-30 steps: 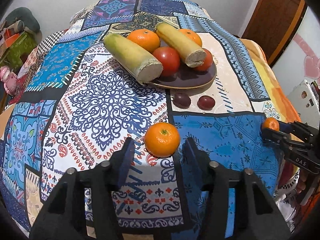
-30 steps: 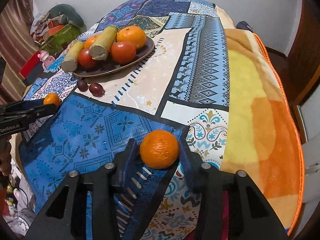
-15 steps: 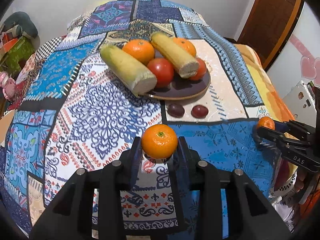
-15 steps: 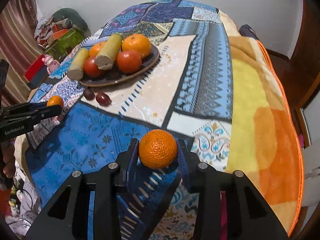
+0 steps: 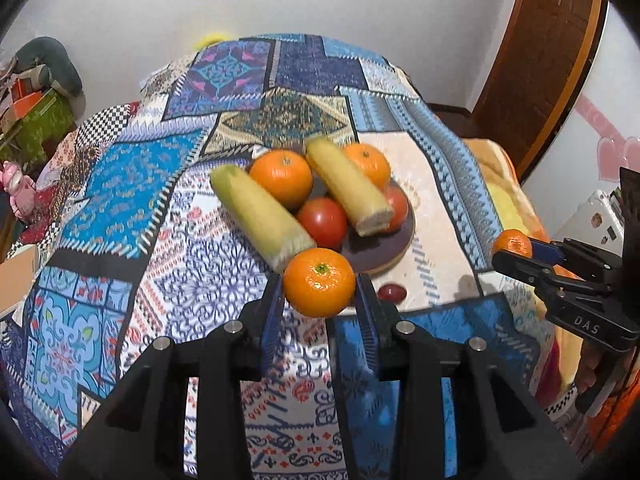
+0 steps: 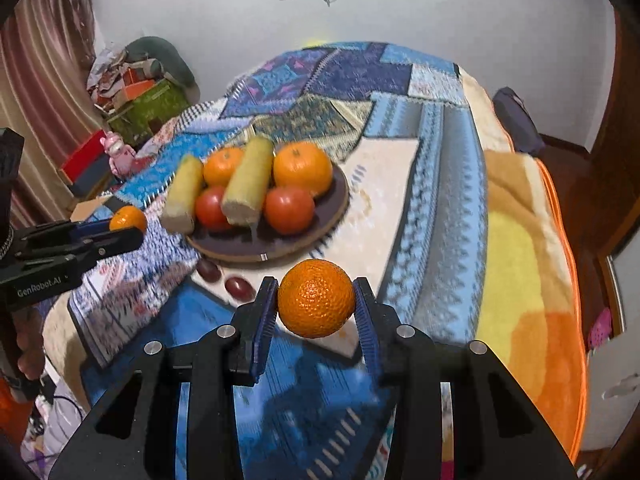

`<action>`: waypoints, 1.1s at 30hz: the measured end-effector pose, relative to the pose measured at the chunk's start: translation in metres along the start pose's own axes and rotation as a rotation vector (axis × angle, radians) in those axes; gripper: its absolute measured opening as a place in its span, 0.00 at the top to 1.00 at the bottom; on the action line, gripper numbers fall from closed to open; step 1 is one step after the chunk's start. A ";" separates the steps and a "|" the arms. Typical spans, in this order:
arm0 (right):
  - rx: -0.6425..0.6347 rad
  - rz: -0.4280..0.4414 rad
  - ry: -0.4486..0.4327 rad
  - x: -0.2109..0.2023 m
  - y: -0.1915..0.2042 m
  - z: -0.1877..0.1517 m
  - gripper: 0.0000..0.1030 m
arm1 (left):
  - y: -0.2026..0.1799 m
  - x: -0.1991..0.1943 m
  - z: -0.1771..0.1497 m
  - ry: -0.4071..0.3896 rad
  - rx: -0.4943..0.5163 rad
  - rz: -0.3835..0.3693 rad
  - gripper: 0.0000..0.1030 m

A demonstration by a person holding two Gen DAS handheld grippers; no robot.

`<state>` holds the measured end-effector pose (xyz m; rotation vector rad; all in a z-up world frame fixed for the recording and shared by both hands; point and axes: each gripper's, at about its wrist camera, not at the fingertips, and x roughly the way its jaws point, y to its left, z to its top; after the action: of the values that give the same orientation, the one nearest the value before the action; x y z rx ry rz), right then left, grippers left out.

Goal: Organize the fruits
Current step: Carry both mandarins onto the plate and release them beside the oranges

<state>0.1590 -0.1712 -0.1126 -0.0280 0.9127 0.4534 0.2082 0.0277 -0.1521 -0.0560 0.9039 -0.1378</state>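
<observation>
Now each claw (image 5: 319,304) (image 6: 316,306) clamps an orange (image 5: 319,288) (image 6: 316,298).

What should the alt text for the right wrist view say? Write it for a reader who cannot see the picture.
The right gripper holds an orange between its blue pads above a patterned blanket. Beyond it a dark plate carries two oranges, two tomatoes and two corn cobs, with two small dark red fruits beside it. At left, the left gripper grips another orange.
</observation>
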 end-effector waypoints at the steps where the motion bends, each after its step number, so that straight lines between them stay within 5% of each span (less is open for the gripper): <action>1: -0.002 0.003 -0.009 0.001 0.001 0.005 0.66 | 0.000 0.000 0.003 -0.006 -0.001 0.000 0.65; 16: -0.042 0.038 -0.065 0.031 0.017 0.055 0.66 | 0.007 0.019 0.044 -0.045 0.008 0.022 0.65; 33: -0.053 0.036 -0.009 0.087 0.018 0.076 0.66 | 0.018 0.064 0.073 -0.023 0.005 0.038 0.65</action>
<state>0.2551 -0.1069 -0.1296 -0.0581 0.8936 0.5108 0.3060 0.0354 -0.1588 -0.0352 0.8814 -0.1035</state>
